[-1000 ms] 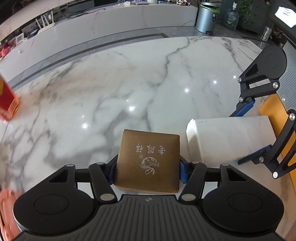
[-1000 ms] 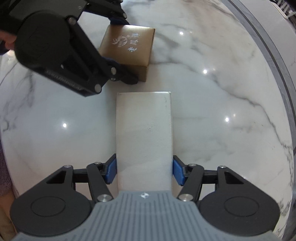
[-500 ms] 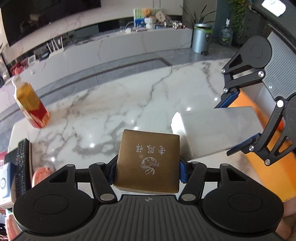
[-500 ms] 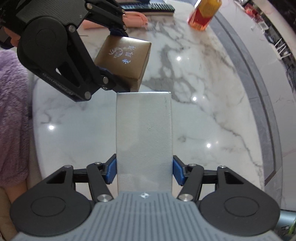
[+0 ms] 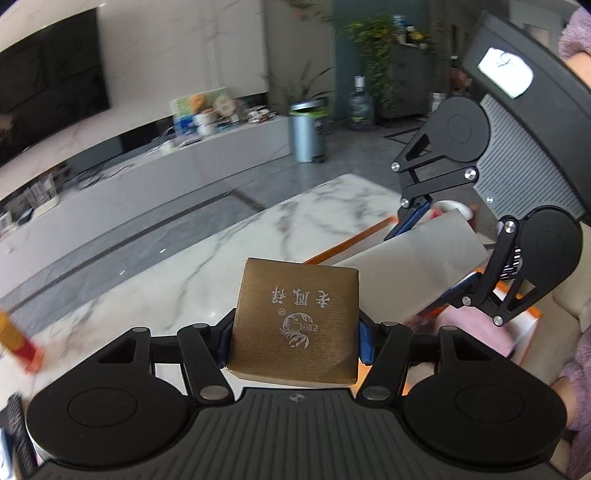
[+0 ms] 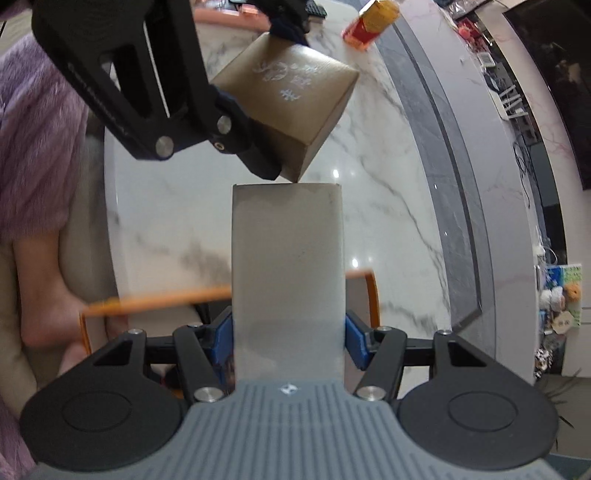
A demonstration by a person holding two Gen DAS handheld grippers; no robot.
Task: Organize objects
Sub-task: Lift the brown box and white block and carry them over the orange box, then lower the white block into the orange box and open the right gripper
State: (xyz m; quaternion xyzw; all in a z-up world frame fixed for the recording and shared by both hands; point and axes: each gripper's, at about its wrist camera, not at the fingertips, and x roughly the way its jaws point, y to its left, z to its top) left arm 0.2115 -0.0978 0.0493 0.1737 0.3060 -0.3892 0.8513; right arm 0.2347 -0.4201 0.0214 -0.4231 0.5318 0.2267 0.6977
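Your left gripper [image 5: 293, 338] clamps a square brushed-gold box [image 5: 297, 317] printed with silver characters. Your right gripper [image 6: 288, 334] clamps a plain long white box [image 6: 288, 266].

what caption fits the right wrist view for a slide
Right gripper holds a grey box; left gripper lifts a gold box above marble.

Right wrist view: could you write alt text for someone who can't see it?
The right gripper holds a long grey box above a white marble table. Just beyond, the left gripper holds a gold box with silver lettering, and an orange bottle stands at the far edge.
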